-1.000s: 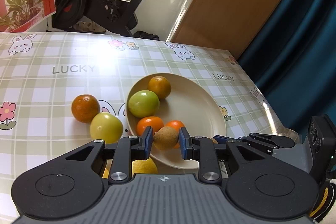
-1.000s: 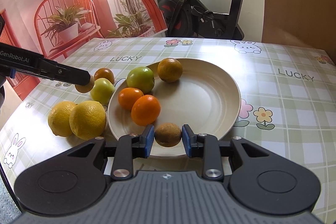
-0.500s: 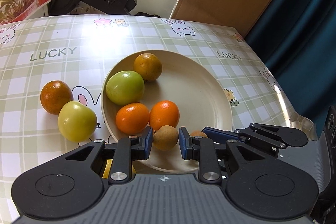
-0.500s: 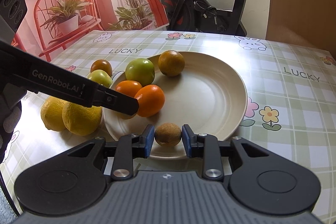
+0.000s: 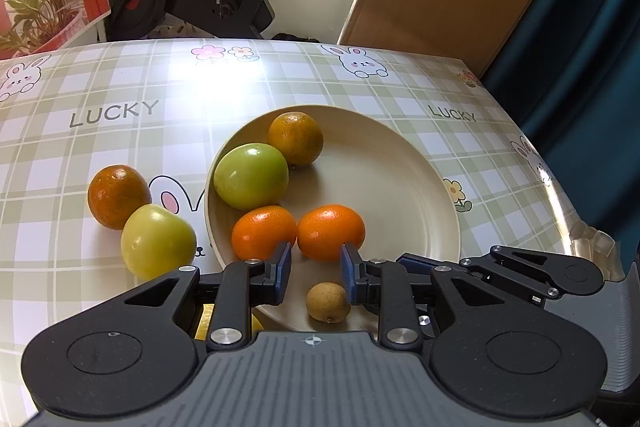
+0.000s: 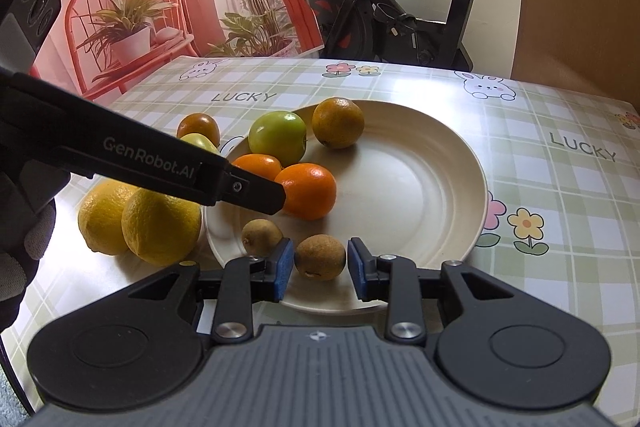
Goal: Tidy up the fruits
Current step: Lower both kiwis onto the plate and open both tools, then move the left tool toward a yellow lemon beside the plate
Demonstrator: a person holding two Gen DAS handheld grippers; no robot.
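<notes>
six fruits sit on the plate (image 6: 460, 163); two lemons (image 6: 160, 223), a yellow-green fruit (image 5: 158, 241) and a dark orange (image 5: 119, 196) wait on the table (image 5: 120, 131). both the left gripper (image 5: 313, 267) and right gripper (image 6: 320, 263) have fingers apart, each over a small brown fruit (image 6: 320, 257).

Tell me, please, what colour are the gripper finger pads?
Blue pads; clearest in the right wrist view.

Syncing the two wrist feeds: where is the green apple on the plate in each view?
Left wrist: green apple left of centre, at the plate's left rim, between the dull orange behind it and a bright orange in front.
Right wrist: green apple above centre, at the plate's far left rim, beside the same dull orange.
Shared landmark: the dull orange touching it.
</notes>
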